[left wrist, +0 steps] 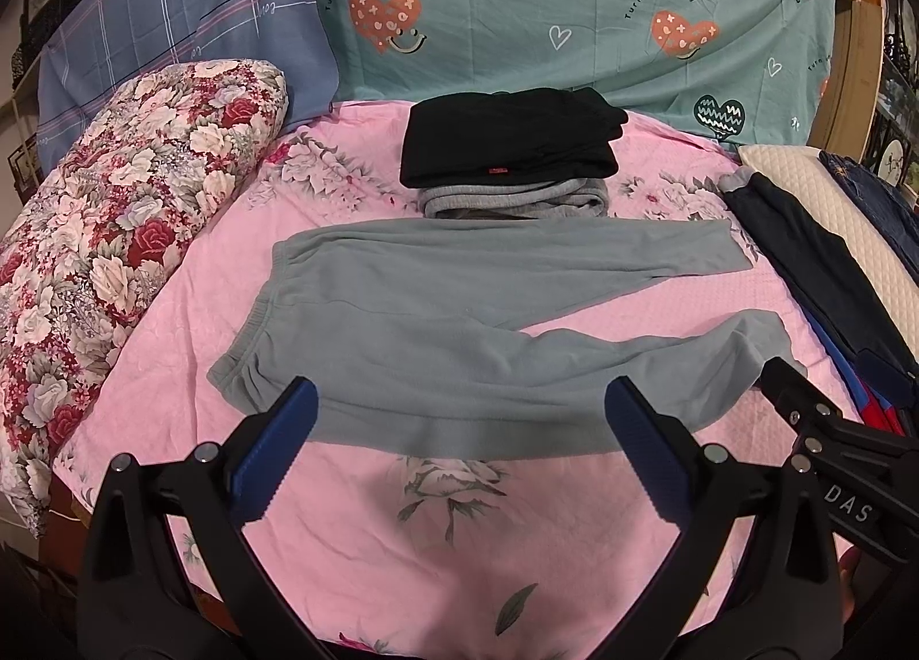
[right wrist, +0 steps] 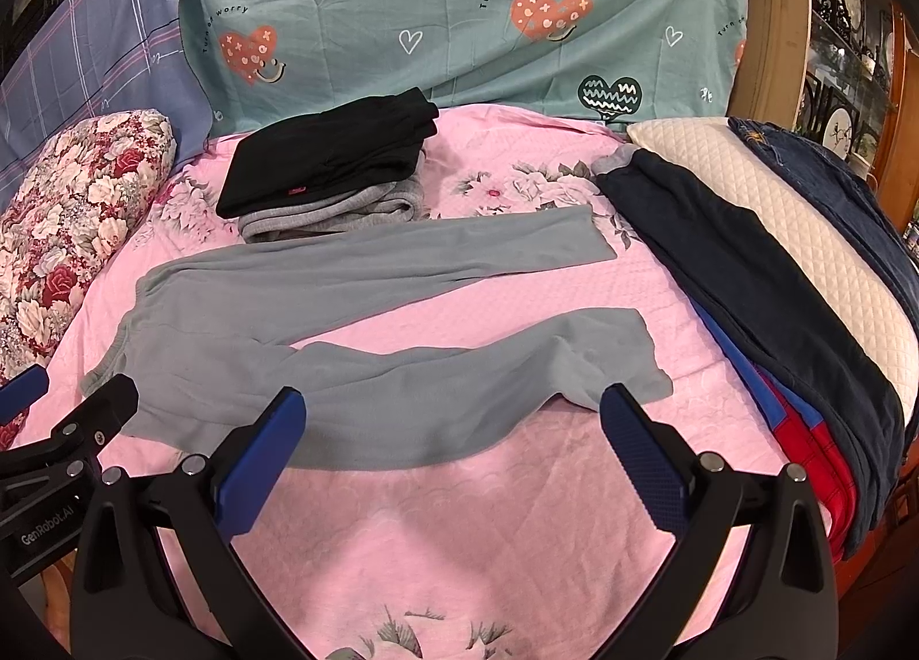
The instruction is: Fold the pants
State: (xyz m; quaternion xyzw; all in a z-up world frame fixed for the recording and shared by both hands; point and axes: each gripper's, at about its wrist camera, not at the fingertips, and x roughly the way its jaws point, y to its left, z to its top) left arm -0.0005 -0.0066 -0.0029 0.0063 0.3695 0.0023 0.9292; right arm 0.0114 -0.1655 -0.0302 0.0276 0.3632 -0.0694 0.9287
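Grey-green pants (left wrist: 448, 327) lie flat on the pink bedspread (left wrist: 459, 533), waistband to the left, both legs spread apart to the right; they also show in the right wrist view (right wrist: 344, 344). My left gripper (left wrist: 459, 419) is open and empty, hovering just in front of the near leg close to the waist. My right gripper (right wrist: 454, 424) is open and empty, in front of the near leg's cuff end. Each gripper's side shows in the other's view, the right one (left wrist: 804, 407) and the left one (right wrist: 74, 430).
A folded stack of black pants (left wrist: 511, 143) on grey pants (left wrist: 517, 200) sits behind. A floral pillow (left wrist: 115, 235) lies left. Dark pants (right wrist: 746, 281), red-blue clothes (right wrist: 804, 430), a white quilted pillow (right wrist: 775, 212) and jeans (right wrist: 833, 183) lie right. Teal bedding (right wrist: 459, 16) backs the bed.
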